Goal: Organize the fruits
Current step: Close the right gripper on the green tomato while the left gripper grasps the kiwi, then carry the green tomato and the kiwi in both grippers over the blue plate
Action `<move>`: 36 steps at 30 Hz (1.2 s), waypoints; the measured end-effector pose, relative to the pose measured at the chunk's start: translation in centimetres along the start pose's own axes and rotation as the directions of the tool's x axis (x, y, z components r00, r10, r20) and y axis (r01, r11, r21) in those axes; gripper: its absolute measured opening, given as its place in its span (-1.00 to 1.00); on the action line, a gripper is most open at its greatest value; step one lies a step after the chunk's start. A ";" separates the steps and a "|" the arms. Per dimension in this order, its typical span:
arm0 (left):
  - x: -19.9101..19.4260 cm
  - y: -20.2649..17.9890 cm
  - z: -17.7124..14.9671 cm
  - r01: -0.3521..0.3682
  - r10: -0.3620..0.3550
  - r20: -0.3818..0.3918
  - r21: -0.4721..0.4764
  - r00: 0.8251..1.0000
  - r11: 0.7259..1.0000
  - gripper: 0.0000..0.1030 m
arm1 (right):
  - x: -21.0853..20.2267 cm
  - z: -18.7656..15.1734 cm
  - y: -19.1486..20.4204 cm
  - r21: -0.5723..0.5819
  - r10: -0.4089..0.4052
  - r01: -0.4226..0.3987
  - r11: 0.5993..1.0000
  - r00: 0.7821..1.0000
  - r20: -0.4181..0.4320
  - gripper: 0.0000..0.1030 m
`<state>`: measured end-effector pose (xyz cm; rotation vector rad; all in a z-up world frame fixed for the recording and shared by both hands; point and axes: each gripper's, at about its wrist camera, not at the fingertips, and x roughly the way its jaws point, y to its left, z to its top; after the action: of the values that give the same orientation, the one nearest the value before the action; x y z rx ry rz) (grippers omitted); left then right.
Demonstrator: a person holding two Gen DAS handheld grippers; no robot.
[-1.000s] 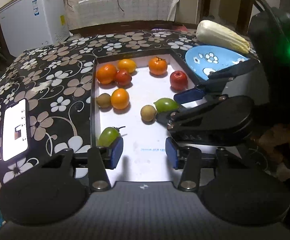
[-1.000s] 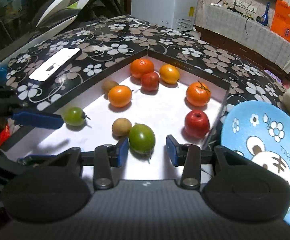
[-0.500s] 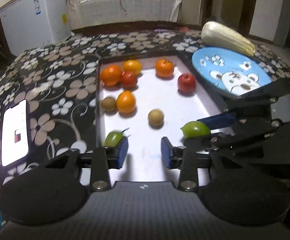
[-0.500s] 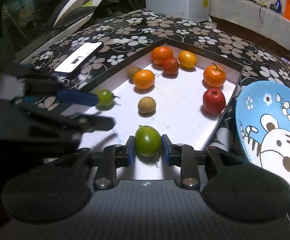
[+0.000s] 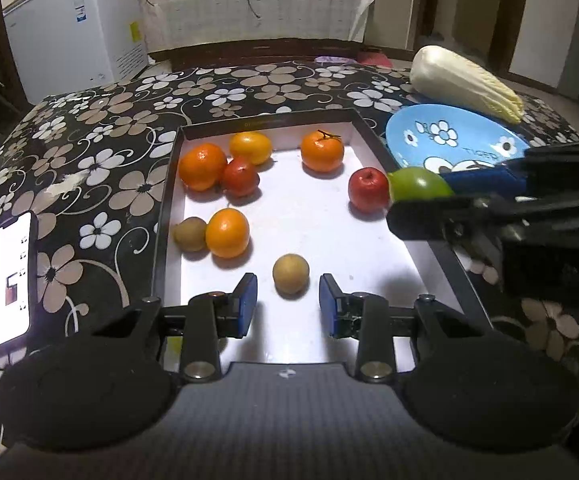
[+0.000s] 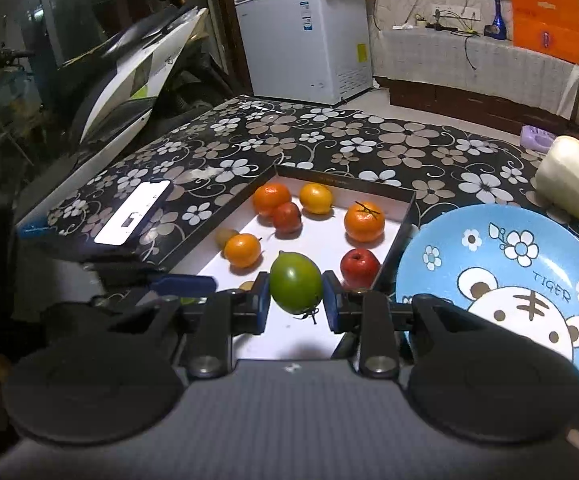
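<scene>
Your right gripper (image 6: 296, 297) is clamped on the green mango (image 6: 295, 282), its two blue pads pressing the fruit's sides, and it holds the mango lifted above the tray (image 6: 343, 181) near the tray's right wall, just beside the red apple (image 6: 359, 266). From the left camera the mango (image 5: 417, 184) shows between the apple (image 5: 369, 189) and the blue plate (image 5: 453, 142), close over the tray's right edge. Your left gripper (image 5: 288, 306) has its jaws apart and grips nothing; it hovers low over the near end of the tray (image 5: 167, 216), with the small brown fruit (image 5: 291, 273) lying on the white floor just ahead of the gap between the pads. Three oranges and a dark red fruit sit at the far end, and another orange (image 5: 227, 233) touches a kiwi (image 5: 190, 233) by the left wall. The plate (image 6: 501, 276) lies on the floral cloth (image 6: 329, 136) to the right of the tray, with a cabbage (image 5: 465, 80) behind it and a lit phone (image 5: 7, 280) well to the left.
</scene>
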<state>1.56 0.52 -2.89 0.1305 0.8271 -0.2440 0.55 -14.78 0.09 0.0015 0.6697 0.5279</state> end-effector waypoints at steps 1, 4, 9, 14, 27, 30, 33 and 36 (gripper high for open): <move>0.4 0.0 0.1 -0.009 0.009 -0.007 0.001 1.000 1.000 -0.23 | 0.0 0.0 0.0 -0.001 0.000 0.000 1.000 1.000 0.000 -0.40; 1.6 -0.3 0.6 -0.026 0.026 -0.028 -0.002 0.999 1.000 -0.23 | -0.1 0.1 -0.4 0.007 -0.007 0.007 1.000 1.000 0.004 -0.40; 2.3 -0.7 0.9 -0.024 0.025 -0.013 0.014 1.000 1.000 -0.41 | -0.5 -0.1 -1.3 0.027 -0.036 0.036 0.999 0.999 0.002 -0.40; 2.1 -1.0 0.7 -0.013 0.013 -0.013 0.028 1.000 1.000 -0.49 | -1.0 -0.2 -2.7 0.054 -0.079 0.078 0.996 0.997 0.012 -0.40; -0.4 -3.1 2.2 0.087 -0.087 0.054 0.009 0.995 0.996 -0.49 | -1.7 -0.5 -6.9 0.133 -0.263 0.263 0.956 0.965 -0.014 -0.40; -0.7 -4.9 2.6 0.123 -0.126 0.064 0.044 0.990 0.991 -0.49 | -1.8 -0.7 -7.5 0.148 -0.288 0.289 0.946 0.957 -0.025 -0.40; -1.0 -6.7 2.9 0.158 -0.163 0.075 0.076 0.984 0.985 -0.49 | -1.8 -0.8 -8.1 0.158 -0.312 0.313 0.936 0.950 -0.034 -0.40; -0.8 -8.1 3.2 0.191 -0.198 0.073 0.094 0.977 0.977 -0.49 | -2.1 -0.9 -8.9 0.177 -0.330 0.331 0.927 0.943 -0.035 -0.40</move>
<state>1.16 -7.87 -0.26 0.1201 0.7485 -0.4676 2.83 -23.66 -0.90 0.0575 0.7039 0.1405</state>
